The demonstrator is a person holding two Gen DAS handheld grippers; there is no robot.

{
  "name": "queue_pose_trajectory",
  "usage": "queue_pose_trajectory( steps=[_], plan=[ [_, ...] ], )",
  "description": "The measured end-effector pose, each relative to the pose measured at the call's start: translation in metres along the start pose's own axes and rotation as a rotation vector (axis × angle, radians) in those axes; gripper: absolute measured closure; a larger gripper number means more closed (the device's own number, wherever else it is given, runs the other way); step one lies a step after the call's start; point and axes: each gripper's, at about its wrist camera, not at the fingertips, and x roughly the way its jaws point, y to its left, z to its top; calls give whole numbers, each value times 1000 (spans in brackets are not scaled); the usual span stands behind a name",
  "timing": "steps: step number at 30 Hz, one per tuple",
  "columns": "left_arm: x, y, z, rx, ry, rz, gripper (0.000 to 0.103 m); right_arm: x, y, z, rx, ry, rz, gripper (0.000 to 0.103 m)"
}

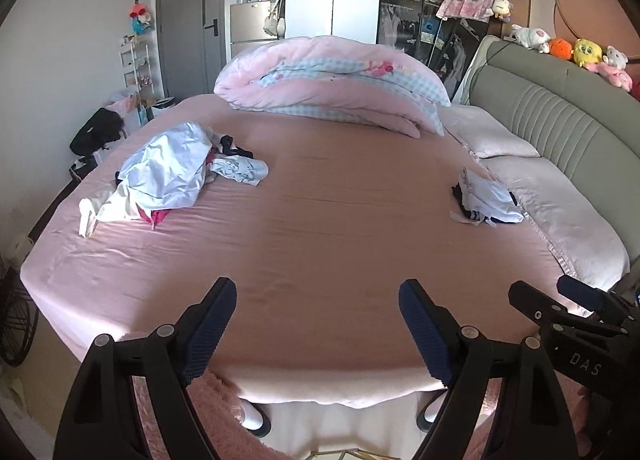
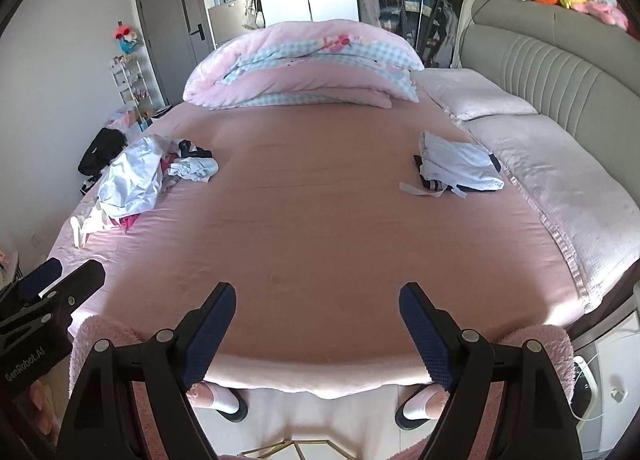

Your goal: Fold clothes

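Under the loose clothes pile (image 1: 160,176) garments lie half hidden; folded stack (image 2: 460,168) well apart.

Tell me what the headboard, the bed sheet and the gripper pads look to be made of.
Headboard: padded grey-green upholstery, likely leather or faux leather, judging by its stitched vertical ribs and soft sheen.
Bed sheet: thin woven pink cloth, matte, with fine wrinkles.
Gripper pads: dark blue, probably rubber, with a dotted grip texture.
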Motion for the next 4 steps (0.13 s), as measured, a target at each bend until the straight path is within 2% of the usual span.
queue_pose_trajectory(
  steps=[4],
  plan=[
    [2, -5, 1, 0, -2, -9, 20, 3, -2, 2, -8, 5, 3, 19]
  ],
)
